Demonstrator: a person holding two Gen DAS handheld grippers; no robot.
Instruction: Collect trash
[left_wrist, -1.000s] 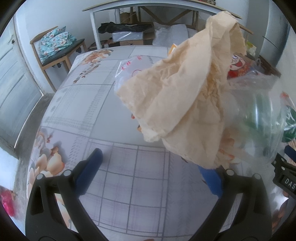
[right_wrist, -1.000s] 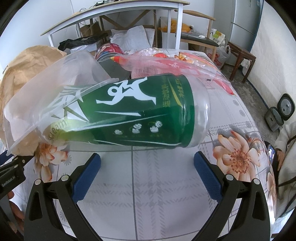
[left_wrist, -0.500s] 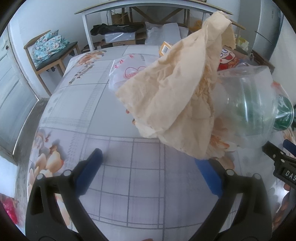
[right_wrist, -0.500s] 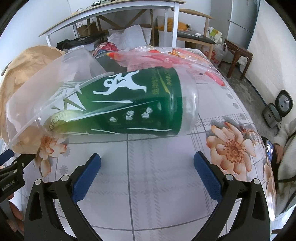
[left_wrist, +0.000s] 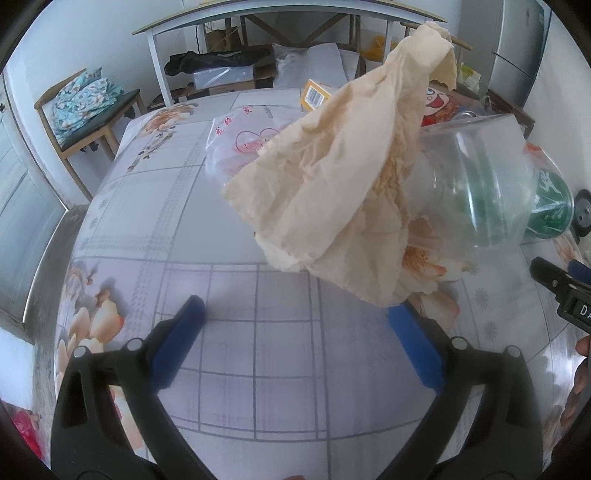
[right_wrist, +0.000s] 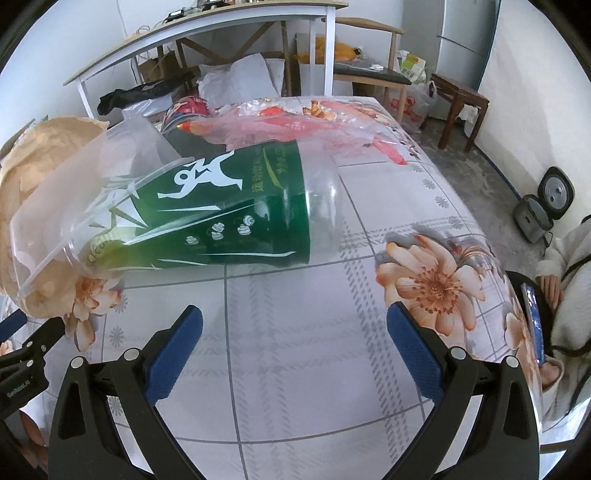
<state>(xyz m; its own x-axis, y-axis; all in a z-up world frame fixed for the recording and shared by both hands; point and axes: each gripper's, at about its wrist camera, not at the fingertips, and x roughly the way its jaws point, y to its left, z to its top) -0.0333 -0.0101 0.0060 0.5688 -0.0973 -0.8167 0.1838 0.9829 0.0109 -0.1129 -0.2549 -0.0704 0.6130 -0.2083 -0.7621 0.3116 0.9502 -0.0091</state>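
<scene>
Floral-print tablecloth (right_wrist: 332, 332), white-framed desk (right_wrist: 207, 44) behind it, wooden chair with a patterned cushion (left_wrist: 88, 107) at left, small wooden stool (right_wrist: 461, 107), rice cooker (right_wrist: 546, 210) on the floor, seated person's smartphone (right_wrist: 533, 325), refrigerator (left_wrist: 517, 48).

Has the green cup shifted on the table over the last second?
Yes. In the right wrist view the green cup sits further left of the big flower print than before; the camera may have moved too.

Home: floral-cloth table (right_wrist: 406, 206), fridge (right_wrist: 465, 33), cushioned chair (left_wrist: 88, 110).
</scene>
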